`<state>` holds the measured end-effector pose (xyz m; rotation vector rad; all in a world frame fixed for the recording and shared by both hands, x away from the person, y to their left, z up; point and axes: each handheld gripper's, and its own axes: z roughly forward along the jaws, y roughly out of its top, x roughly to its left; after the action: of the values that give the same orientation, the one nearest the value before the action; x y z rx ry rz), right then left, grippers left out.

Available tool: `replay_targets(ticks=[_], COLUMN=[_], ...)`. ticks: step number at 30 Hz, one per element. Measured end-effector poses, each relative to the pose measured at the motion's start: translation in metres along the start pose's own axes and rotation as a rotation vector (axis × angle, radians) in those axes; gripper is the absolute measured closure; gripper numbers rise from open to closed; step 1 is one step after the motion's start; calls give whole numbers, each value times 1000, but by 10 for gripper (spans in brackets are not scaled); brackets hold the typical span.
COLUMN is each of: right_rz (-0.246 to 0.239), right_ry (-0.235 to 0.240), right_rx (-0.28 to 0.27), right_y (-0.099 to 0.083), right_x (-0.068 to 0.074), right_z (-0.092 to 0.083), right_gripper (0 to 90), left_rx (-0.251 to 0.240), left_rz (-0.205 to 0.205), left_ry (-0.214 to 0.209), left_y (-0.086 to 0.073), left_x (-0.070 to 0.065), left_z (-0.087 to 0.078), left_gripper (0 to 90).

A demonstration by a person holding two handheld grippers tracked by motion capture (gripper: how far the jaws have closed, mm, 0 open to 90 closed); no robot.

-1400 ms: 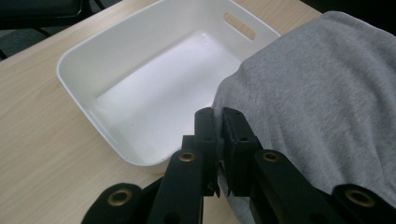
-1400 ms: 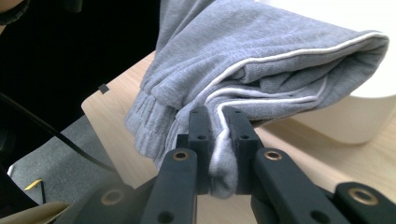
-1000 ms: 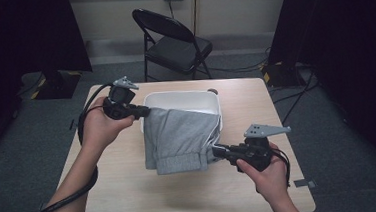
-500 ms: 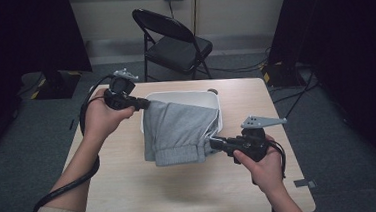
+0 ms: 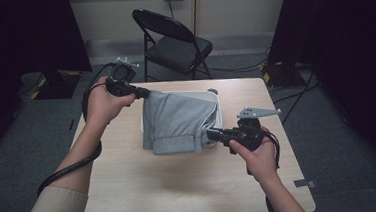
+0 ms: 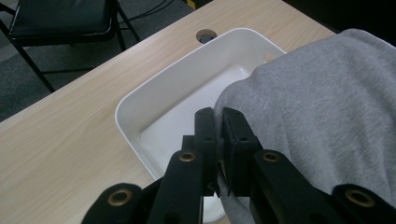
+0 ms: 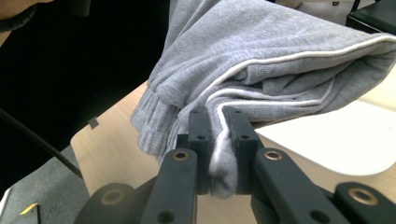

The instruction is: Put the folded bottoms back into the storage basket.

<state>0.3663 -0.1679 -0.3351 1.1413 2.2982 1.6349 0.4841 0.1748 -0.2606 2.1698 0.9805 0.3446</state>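
Grey sweatpants (image 5: pixel 179 120), folded, are held clamped at opposite corners by left hand-held gripper (image 5: pixel 145 93) and right hand-held gripper (image 5: pixel 212 133), suspended over the white bin (image 6: pixel 154 105), not yet lowered inside.

place: lab or studio | signs: black curtains (image 5: pixel 26 37); folding chair (image 5: pixel 174 44); floor cables (image 5: pixel 243 68); bare table (image 5: pixel 181 186)

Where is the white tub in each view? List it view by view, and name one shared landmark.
High view: the white tub lies mid-table, mostly under the grey garment.
Left gripper view: tub at centre, open and bare inside.
Right gripper view: tub at lower right, beneath the garment.
Shared landmark: the grey garment.
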Motion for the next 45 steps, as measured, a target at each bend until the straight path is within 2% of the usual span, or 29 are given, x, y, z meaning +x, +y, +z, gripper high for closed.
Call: replay_targets(ticks=[19, 34, 45], right_rz=[4, 20, 27], right_ry=[-36, -60, -72], right_rx=[-14, -18, -9], right_y=[16, 21, 21], right_x=[-17, -34, -41], right_z=[20, 29, 35], right_gripper=[824, 824, 824], left_rx=[6, 17, 16], left_rz=[-8, 7, 4], left_ry=[16, 39, 49], left_y=[21, 40, 42], left_x=[23, 30, 33], left_z=[13, 33, 43], left_gripper=[852, 852, 852])
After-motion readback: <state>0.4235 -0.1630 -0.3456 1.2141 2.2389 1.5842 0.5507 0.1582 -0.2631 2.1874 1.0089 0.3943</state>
